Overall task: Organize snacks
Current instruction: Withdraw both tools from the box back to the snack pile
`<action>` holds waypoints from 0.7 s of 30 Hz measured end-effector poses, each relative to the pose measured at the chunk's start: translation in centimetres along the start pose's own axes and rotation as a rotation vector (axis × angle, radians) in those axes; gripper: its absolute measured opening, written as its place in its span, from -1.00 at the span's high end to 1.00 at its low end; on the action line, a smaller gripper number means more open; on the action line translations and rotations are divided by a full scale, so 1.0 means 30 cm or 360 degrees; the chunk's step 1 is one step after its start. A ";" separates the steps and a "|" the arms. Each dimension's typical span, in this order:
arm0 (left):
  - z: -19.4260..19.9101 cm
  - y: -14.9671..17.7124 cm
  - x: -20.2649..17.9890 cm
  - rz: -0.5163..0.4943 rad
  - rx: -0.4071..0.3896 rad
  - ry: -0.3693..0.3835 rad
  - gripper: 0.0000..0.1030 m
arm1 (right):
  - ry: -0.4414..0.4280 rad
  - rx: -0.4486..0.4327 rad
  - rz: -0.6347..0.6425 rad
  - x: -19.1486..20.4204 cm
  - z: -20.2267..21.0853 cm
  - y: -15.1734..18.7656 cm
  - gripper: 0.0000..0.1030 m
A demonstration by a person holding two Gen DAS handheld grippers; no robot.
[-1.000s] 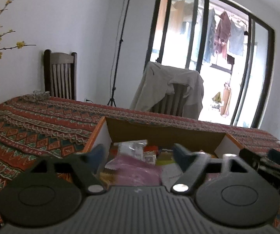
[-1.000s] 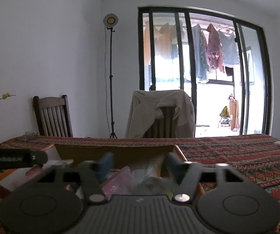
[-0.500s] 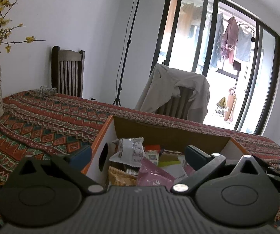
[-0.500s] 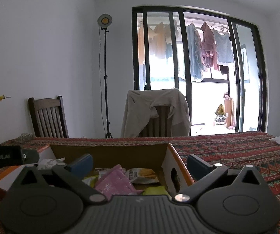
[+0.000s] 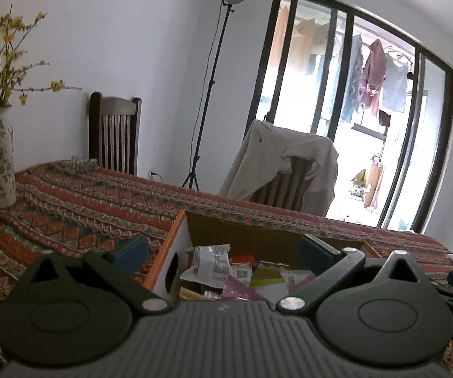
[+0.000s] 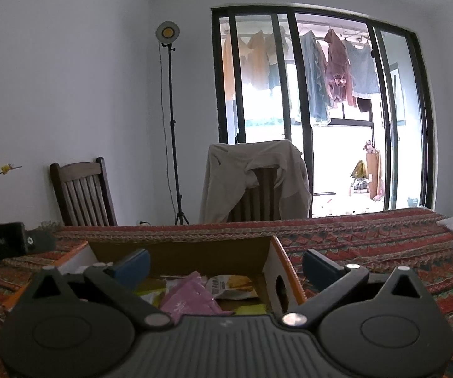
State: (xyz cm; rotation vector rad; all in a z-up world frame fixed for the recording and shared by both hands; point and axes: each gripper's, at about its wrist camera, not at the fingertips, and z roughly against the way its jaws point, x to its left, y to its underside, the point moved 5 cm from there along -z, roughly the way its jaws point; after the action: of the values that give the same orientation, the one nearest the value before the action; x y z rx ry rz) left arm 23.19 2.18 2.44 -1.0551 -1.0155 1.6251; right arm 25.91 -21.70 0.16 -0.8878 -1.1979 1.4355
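The snack packets' print is too blurred to read; only "Robot.AI", perhaps, shows on the left gripper's body in the right wrist view. The cardboard box of snacks sits on a patterned tablecloth, its long side across both views. Left gripper and right gripper have just spread wide, each straddling an end wall, gripping nothing.

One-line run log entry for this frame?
left gripper: open, empty | right gripper: open, empty | snacks: in box | both over box
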 end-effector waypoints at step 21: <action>0.266 0.157 0.193 -0.0080 0.0196 0.0041 -1.00 | -0.0025 0.0199 0.0094 0.038 0.282 0.114 -1.00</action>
State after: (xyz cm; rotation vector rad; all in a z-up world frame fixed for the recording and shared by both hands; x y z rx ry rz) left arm 13.26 5.41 -0.73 -0.9585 -0.9063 1.6083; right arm 16.83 -22.35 -1.12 -0.8330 -1.0885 1.5497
